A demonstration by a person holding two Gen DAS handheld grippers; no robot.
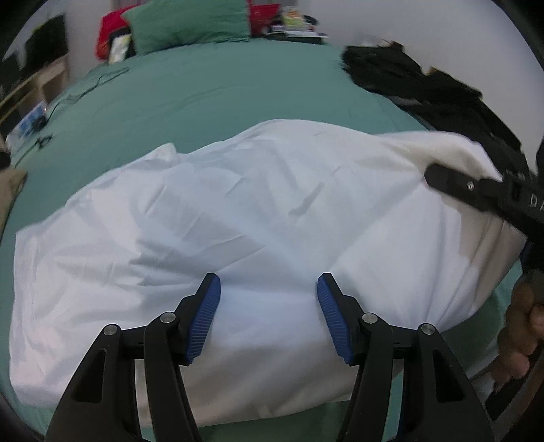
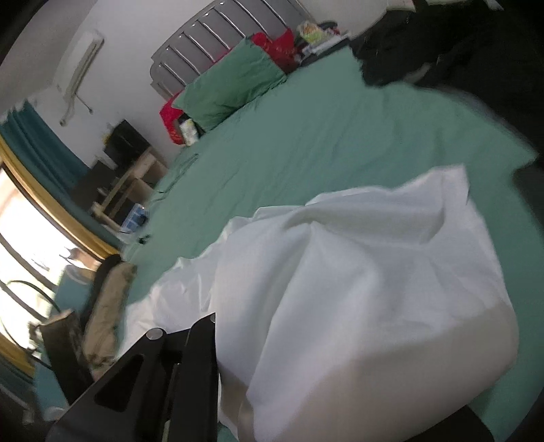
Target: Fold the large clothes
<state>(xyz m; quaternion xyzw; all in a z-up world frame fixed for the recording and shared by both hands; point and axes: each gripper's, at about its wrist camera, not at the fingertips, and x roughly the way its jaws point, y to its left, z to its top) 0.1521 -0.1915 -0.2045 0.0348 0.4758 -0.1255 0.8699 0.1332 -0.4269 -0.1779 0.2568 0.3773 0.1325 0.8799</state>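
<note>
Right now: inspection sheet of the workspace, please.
Surface: bed with green sheet.
Job's things: white garment spread rumpled on the sheet, its right edge lifted.
Clutter: black clothes at far right; green pillow and red items at the headboard.
Grippers: left gripper open over the garment; right gripper shut on the garment's edge.
Cables: thin dark cable on the sheet's far left.
Surroundings: window, wooden shelf.

White cloth (image 1: 258,217): 1
Green pillow (image 1: 190,23): 1
Bed (image 1: 217,88): 1
Dark clothes heap (image 1: 408,78): 1
Tongs: 2, left (image 1: 268,316), right (image 1: 442,180)
Wall air conditioner (image 2: 85,57): 1
</note>
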